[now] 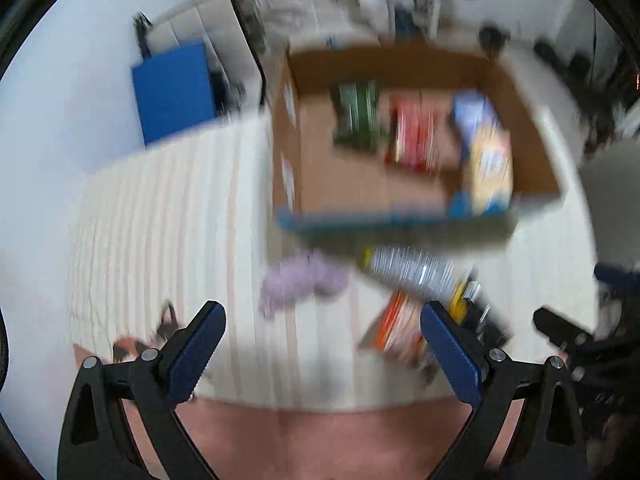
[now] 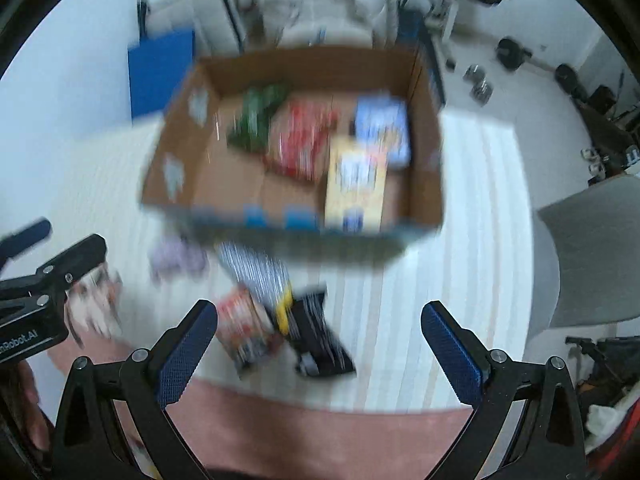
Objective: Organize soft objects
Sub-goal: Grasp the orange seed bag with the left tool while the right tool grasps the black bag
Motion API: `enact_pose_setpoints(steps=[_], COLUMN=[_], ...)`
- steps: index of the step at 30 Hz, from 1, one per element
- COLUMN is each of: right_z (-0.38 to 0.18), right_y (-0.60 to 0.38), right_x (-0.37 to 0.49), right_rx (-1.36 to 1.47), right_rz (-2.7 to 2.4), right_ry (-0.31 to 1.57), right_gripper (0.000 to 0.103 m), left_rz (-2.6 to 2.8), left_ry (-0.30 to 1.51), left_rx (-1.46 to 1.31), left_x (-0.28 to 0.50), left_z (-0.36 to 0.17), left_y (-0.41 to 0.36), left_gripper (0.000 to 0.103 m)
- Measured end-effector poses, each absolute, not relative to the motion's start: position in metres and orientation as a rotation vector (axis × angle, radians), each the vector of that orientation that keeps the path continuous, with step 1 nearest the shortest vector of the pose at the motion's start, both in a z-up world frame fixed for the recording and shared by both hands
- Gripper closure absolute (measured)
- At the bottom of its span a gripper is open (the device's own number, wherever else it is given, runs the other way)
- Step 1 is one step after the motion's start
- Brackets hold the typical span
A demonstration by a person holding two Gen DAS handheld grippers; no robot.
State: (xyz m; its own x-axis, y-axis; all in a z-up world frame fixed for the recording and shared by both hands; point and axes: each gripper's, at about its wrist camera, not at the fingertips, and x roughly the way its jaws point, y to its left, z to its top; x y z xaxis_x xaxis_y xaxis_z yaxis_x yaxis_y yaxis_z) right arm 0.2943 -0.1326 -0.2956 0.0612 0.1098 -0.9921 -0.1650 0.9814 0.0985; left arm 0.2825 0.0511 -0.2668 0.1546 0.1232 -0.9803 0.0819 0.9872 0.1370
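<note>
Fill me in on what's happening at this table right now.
A person holds a two-finger gripper in each hand above a white striped cloth. The left gripper and right gripper are both open and empty. An open brown cardboard box already holds a green packet, a red packet, a yellow packet and a blue-and-white packet. Outside it, on the cloth, lie a fuzzy lilac item, a silver striped packet, an orange packet and a black packet. Motion blur hides finer detail.
</note>
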Motion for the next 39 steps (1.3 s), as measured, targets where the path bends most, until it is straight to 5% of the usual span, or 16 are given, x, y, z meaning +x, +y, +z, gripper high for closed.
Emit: enact_pose_setpoints(steps=[6,8,17,30,39], right_z=[-0.401,-0.424,-0.453,-0.455,-0.447], right_y=[-0.133,-0.131,-0.129,-0.197,-0.187], right_x=[0.278,0.278,0.271,0.218,0.221], right_rx=[-0.105,-0.091,-0.013,0.214,0.146], right_rz=[0.194,0.208,0.192,0.06,0.065], right_ry=[1.68,1.713,1.735,1.803,1.765], right_gripper=[0.002,0.016,0.047,0.044,0.043], left_rz=[0.004,0.014,0.04,0.124,0.172], left_ry=[1.676,1.709,1.711,1.846,1.853], left_rx=[-0.049,-0.17,-0.477,-0.387,-0.274], left_x=[0.256,0.251,0.267,0.296,0.283], left_z=[-0.358,-0.372,-0.384,-0.454,-0.451], left_y=[0.061,0.066,0.06,-0.003,0.02], left_gripper=[0.003,0.003,0.003,0.003,0.003])
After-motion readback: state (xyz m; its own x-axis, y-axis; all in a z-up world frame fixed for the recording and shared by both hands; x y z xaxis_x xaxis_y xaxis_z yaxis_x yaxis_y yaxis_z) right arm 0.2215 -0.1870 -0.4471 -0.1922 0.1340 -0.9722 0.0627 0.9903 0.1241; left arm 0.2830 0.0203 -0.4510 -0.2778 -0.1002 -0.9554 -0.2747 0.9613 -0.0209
